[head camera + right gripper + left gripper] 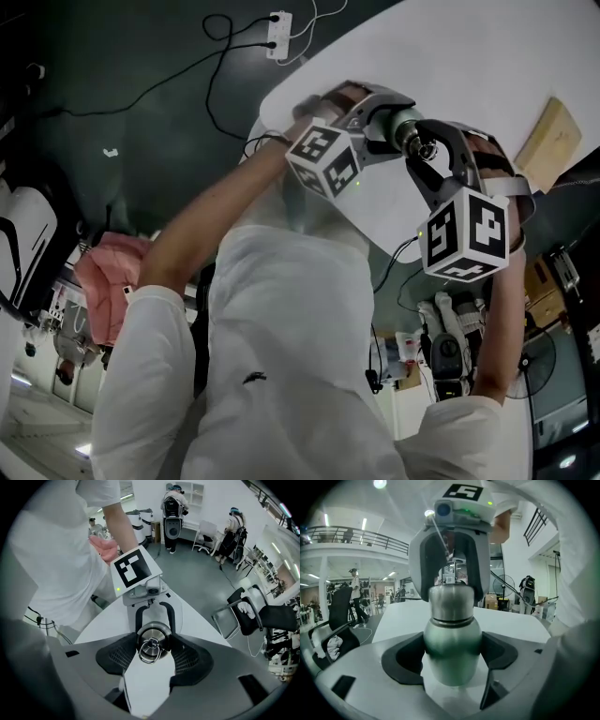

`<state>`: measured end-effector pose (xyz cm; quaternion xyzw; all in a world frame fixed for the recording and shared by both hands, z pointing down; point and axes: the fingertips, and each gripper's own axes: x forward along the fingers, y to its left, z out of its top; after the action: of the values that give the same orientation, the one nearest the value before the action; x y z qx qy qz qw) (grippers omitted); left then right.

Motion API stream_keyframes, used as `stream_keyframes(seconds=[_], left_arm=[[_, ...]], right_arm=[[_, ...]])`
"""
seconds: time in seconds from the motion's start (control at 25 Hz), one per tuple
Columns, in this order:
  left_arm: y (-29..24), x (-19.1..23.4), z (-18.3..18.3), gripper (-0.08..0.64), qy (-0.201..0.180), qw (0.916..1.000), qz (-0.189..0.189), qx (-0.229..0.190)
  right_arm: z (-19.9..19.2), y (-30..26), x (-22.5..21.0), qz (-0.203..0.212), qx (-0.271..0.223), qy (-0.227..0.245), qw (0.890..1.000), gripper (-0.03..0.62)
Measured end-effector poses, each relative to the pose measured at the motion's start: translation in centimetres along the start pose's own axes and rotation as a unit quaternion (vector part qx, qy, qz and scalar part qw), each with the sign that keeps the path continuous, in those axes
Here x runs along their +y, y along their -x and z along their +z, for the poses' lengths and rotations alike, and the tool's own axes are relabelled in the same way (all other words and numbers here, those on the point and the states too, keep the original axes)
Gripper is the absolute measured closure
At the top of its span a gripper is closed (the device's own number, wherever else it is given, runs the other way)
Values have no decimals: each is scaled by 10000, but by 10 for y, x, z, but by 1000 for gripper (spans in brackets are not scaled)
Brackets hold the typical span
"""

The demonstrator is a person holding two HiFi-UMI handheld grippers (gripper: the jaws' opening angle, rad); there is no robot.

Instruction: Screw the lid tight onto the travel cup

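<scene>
Silver steel against white.
My travel cup (pixel 452 644) and lid (pixel 157 634) gleam silver; my marker cubes (pixel 323 157) wear black-and-white squares; the table (pixel 469 56) is white.

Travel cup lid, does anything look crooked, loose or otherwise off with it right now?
Nothing stands out. The lid sits square on the travel cup, its seam level; the left gripper clamps the body, the right gripper grips the lid from above.
</scene>
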<state>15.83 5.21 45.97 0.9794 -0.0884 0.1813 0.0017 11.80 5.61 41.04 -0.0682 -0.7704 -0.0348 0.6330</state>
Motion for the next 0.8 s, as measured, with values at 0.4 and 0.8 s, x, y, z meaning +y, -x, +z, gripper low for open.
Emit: stream_keyframes(seconds=[0.4, 0.8], left_arm=[[1, -1, -2, 212, 3, 10000, -17, -26], [-1, -2, -2, 212, 14, 10000, -5, -13]], right_arm=[[2, 1, -4, 86, -778, -959, 9923, 367], [0, 2, -8, -316, -1181, -2095, 9701, 367]])
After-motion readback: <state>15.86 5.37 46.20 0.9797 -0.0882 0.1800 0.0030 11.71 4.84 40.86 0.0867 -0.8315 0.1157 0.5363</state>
